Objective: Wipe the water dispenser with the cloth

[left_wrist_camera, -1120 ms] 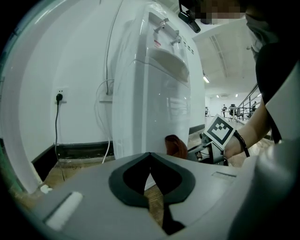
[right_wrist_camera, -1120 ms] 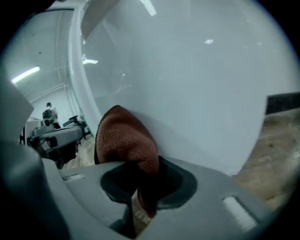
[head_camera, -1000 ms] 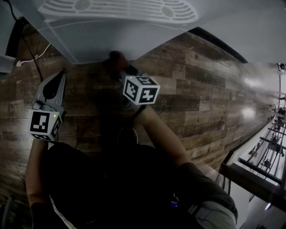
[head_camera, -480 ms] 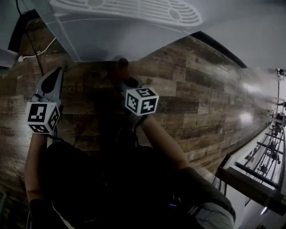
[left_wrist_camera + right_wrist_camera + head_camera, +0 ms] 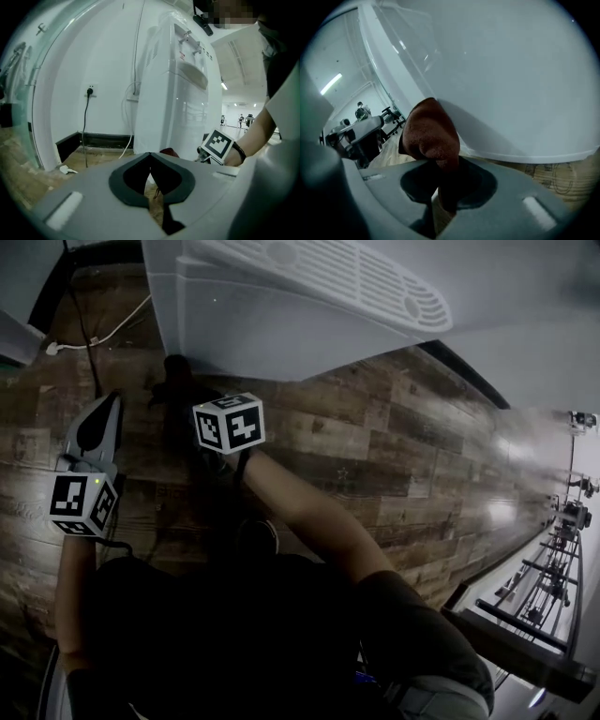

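The white water dispenser (image 5: 281,324) stands on the wooden floor and fills the top of the head view. My right gripper (image 5: 183,390) is low at the dispenser's front left corner, shut on a dark reddish-brown cloth (image 5: 173,381). In the right gripper view the bunched cloth (image 5: 429,131) sticks up out of the right gripper (image 5: 440,164) and lies against the dispenser's white panel (image 5: 497,70). My left gripper (image 5: 111,401) hovers over the floor to the left, shut and holding nothing. From the left gripper (image 5: 150,157) I see the dispenser (image 5: 178,93), its taps up high, and a bit of the cloth (image 5: 168,152).
A black cable (image 5: 80,306) and a white cord with a plug (image 5: 94,338) lie on the floor left of the dispenser. A wall socket (image 5: 90,90) sits above the black skirting (image 5: 93,140). Wooden flooring (image 5: 403,456) runs to the right, towards metal racks (image 5: 553,568).
My right gripper has moved left with the cloth along the foot of the dispenser, from its middle to its left corner. The left gripper has stayed about where it was.
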Motion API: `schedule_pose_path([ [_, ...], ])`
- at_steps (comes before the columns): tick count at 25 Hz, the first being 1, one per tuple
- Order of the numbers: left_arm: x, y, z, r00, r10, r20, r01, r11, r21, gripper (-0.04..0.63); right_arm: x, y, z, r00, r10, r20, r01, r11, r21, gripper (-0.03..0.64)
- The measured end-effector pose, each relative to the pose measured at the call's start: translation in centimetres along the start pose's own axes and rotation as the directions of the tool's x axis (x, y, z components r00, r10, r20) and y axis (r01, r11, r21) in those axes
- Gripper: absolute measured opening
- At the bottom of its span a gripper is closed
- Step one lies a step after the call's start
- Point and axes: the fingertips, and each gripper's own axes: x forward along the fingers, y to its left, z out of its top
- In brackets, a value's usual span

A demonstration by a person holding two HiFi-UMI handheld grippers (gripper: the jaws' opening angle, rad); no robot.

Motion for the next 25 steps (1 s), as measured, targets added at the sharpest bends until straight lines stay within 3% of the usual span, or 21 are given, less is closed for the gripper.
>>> schedule_pose_path([
  [4,-1.5,1.3,1.4,0.998,0.041,0.037,-0.041,0.999,0.006,0.018,-0.3,0.5,1.5,1.000,0.011,0.004,-0.011,1.000,0.009,0.064],
  [8,-2.6,1.7,5.2,0.995,0.079,0.058,-0.079,0.997,-0.003,0.018,-2.8,2.8,5.3,0.998,0.028,0.049,-0.032,0.997,0.074,0.064],
  [12,-4.8,0.8,11.3,0.994,0.090,0.059,-0.090,0.996,0.005,0.018,-7.9,6.5,10.5,0.994,0.032,0.100,-0.047,0.987,0.151,0.064],
  [21,-10.8,-2.4,25.4,0.992,0.105,0.072,-0.105,0.994,-0.001,0.018,-18.7,17.7,21.7,0.981,0.081,0.179,-0.118,0.971,0.209,0.064],
  [25,-12.8,-4.0,32.3,0.992,0.092,0.085,-0.093,0.996,0.006,0.018,-23.0,21.8,26.5,0.978,0.104,0.183,-0.136,0.976,0.171,0.064],
])
